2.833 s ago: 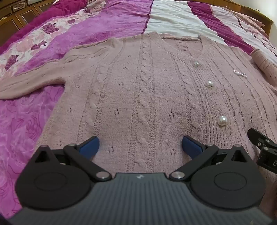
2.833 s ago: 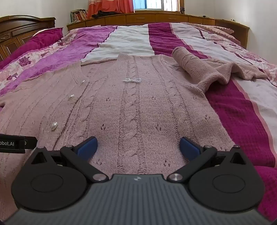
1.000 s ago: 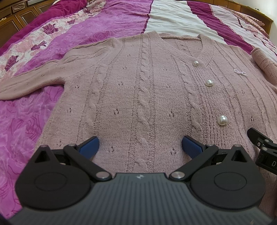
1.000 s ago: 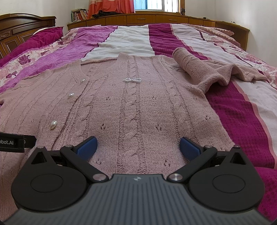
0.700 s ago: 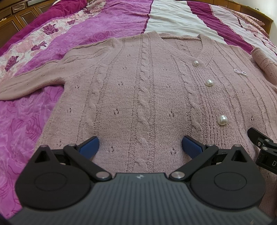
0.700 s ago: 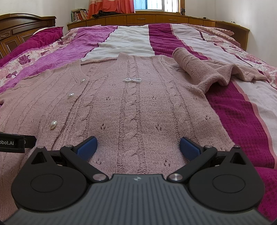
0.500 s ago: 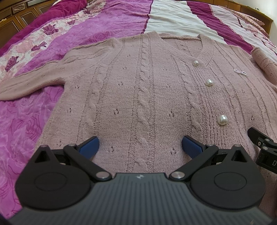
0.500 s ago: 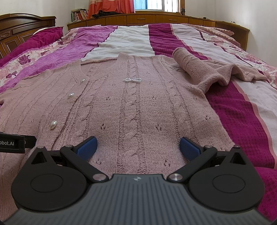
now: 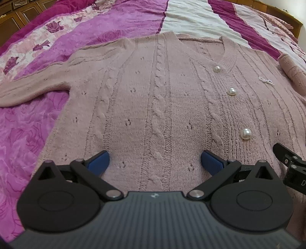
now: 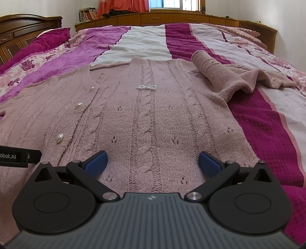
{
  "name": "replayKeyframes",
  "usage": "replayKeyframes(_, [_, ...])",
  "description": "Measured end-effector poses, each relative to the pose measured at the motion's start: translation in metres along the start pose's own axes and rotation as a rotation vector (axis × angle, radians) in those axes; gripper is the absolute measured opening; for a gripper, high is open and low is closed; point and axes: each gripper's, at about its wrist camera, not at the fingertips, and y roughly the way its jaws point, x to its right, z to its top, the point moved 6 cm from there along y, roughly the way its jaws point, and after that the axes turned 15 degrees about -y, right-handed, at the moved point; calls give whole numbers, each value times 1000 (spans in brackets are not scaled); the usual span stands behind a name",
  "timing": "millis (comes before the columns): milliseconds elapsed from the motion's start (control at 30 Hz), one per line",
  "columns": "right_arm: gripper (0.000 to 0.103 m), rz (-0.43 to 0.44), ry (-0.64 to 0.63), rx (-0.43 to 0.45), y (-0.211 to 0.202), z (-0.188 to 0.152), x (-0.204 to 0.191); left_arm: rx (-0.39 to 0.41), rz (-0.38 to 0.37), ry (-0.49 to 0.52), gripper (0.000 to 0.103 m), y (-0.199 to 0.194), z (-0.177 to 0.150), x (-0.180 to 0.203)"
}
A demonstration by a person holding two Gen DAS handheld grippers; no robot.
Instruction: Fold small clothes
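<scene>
A dusty-pink cable-knit cardigan with pearl buttons lies flat, front up, on the bed; it also shows in the right wrist view. Its left sleeve stretches out flat to the left. Its right sleeve lies bunched and rumpled on the bed. My left gripper is open and empty, low over the hem on the cardigan's left half. My right gripper is open and empty, low over the hem on its right half. A small bow brooch sits on the chest.
The bedspread has magenta, pink floral and white stripes. A dark wooden headboard stands at the left and a wooden shelf unit at the far end. Part of the other gripper shows at the left view's right edge.
</scene>
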Motion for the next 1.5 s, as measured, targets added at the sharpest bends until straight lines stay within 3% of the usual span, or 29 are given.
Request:
replayKeyframes(433, [103, 159, 154, -13, -13, 20, 32, -63, 22, 4, 103, -4, 9, 3])
replayKeyframes(633, [103, 165, 163, 27, -25, 40, 59, -60, 24, -9, 103, -11, 14, 5])
replayKeyframes(1033, [103, 91, 256, 88, -16, 66, 160, -41, 44, -22, 103, -12, 30, 13])
replayKeyframes(1500, [103, -31, 421, 64, 39, 61, 276, -77, 80, -4, 103, 3, 26, 22])
